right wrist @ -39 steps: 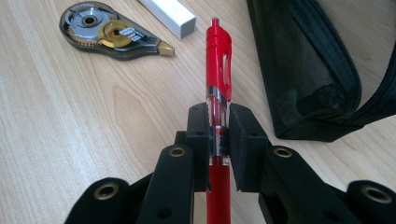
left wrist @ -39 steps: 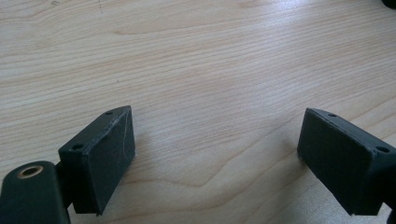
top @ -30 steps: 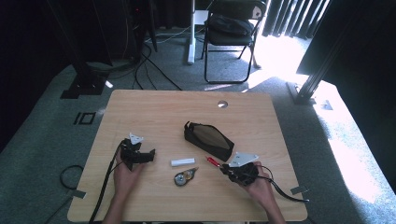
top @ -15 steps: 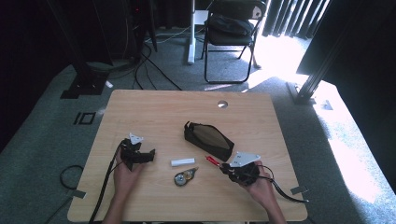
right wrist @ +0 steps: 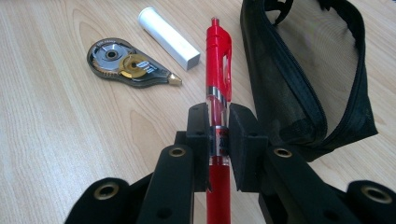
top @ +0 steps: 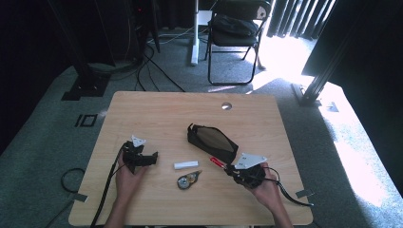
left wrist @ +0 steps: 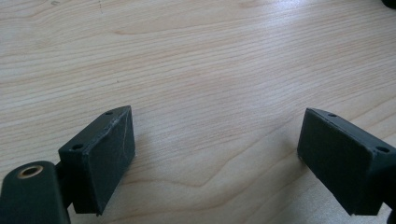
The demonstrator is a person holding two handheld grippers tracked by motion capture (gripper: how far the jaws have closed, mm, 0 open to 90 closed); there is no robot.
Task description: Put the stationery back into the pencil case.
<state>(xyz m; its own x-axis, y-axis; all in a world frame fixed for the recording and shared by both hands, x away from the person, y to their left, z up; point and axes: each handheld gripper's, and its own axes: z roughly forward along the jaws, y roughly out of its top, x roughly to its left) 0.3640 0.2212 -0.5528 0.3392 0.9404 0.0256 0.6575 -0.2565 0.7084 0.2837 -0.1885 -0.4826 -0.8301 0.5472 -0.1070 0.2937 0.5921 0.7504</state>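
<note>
My right gripper (right wrist: 218, 128) is shut on a red pen (right wrist: 218, 56), clamped around its clear middle, with the clip end pointing away from me. In the high view that right gripper (top: 230, 168) holds the red pen (top: 217, 162) just beside the near edge of an open black mesh pencil pouch (top: 212, 140). The pouch (right wrist: 313, 74) lies to the right of the pen, its zip open. My left gripper (top: 151, 158) rests on the table at the left, jaws wide apart; in the left gripper view, bare wood lies between its fingers (left wrist: 100, 158).
A white eraser stick (top: 186, 165) and a correction tape dispenser (top: 187, 180) lie between the two hands; the dispenser (right wrist: 126, 64) and stick (right wrist: 168, 38) sit left of the pen. The wooden table (top: 157, 109) has a cable hole (top: 226, 106). A black chair (top: 235, 28) stands beyond it.
</note>
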